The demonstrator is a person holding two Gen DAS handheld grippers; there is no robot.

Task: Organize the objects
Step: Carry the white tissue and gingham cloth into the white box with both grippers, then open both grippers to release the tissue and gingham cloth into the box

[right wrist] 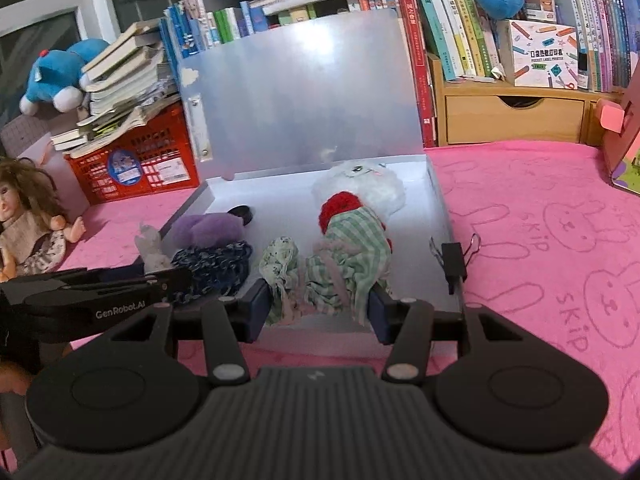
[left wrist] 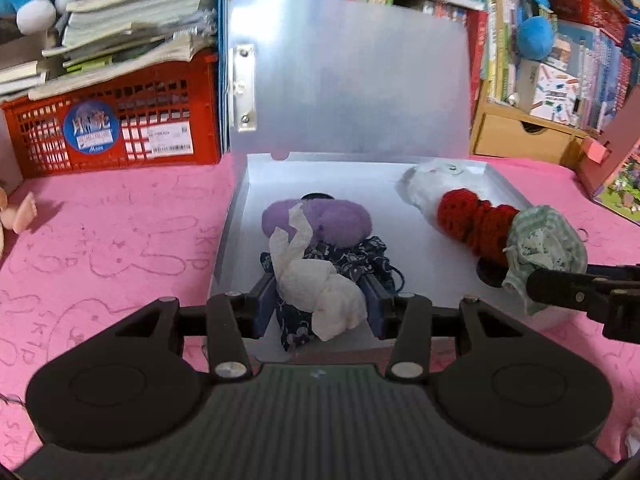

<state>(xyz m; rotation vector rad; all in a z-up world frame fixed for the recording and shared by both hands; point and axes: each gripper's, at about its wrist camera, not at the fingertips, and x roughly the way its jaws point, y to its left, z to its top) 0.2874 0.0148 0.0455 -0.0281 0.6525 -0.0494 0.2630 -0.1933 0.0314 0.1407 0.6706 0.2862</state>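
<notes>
An open white box [left wrist: 236, 216] [right wrist: 440, 208] lies on the pink cloth, its lid [left wrist: 348, 76] standing upright at the back. My left gripper [left wrist: 320, 306] is shut on a purple-headed plush toy [left wrist: 336, 220] in a dark blue dress with white fabric, held over the box's left half. My right gripper [right wrist: 320, 308] is shut on a white-headed plush toy [right wrist: 360, 188] with a red knitted collar and green checked clothes, over the right half. Each gripper shows at the edge of the other's view: left gripper [right wrist: 176, 280], right gripper [left wrist: 532, 284].
A small black round thing [left wrist: 316, 197] lies at the back of the box. A black binder clip [right wrist: 454, 260] grips its right wall. A red crate [left wrist: 116, 128] with stacked books stands back left, a doll [right wrist: 28, 220] at far left, wooden drawers [right wrist: 512, 116] back right.
</notes>
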